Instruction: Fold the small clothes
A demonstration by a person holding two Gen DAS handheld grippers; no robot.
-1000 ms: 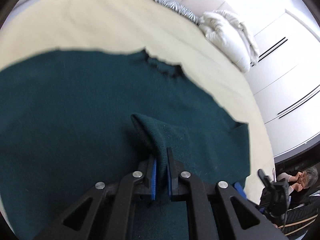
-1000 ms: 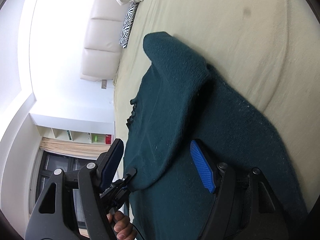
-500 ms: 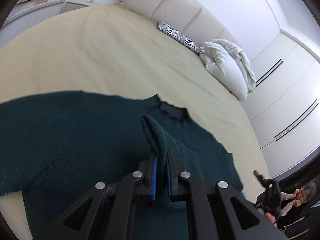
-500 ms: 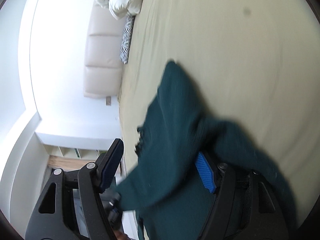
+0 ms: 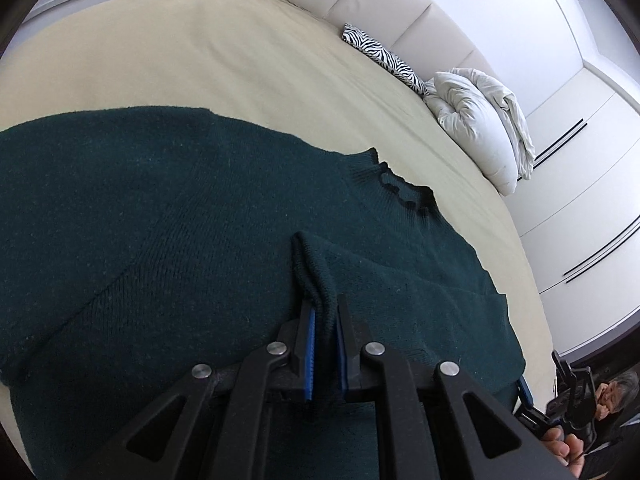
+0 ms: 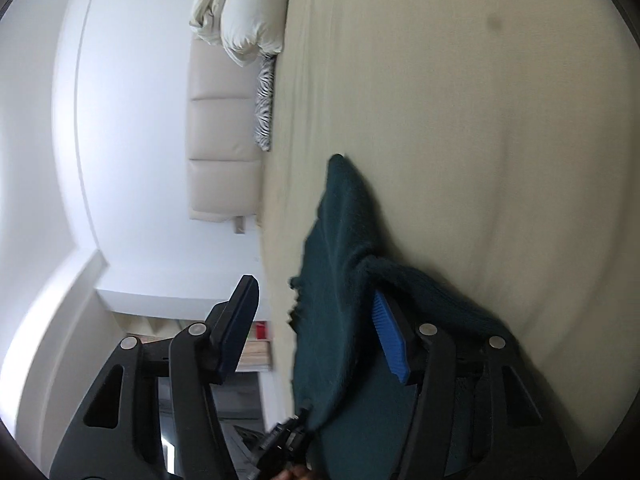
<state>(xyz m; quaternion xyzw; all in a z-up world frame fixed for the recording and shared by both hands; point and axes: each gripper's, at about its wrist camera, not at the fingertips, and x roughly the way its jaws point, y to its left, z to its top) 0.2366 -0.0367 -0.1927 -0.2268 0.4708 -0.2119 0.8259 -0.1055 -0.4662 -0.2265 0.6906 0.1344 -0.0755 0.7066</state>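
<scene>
A dark green knitted sweater (image 5: 180, 220) lies spread on a beige bed (image 5: 200, 48), its frilled neckline toward the pillows. My left gripper (image 5: 325, 306) pinches a ribbed cuff (image 5: 310, 268) folded over the sweater's body; its jaws are starting to open, with the pads still on the knit. In the right wrist view a raised fold of the sweater (image 6: 340, 240) hangs between the fingers of my right gripper (image 6: 314, 292). Its jaws are closing: the blue pad (image 6: 390, 340) touches the cloth and the other finger stands apart. The right gripper (image 5: 572, 384) also shows at the sweater's far edge.
A white bunched duvet (image 5: 480, 120) and a zebra cushion (image 5: 380, 56) lie against the padded headboard (image 5: 400, 8). White wardrobe doors (image 5: 580, 200) stand beyond the bed. A person (image 5: 616, 396) sits past the bed's edge. Bare beige sheet (image 6: 480, 120) stretches beyond the sweater.
The left gripper has sunk toward the sweater with the cuff in it. The right gripper's jaws have narrowed, and the sweater fold between them now stands more edge-on.
</scene>
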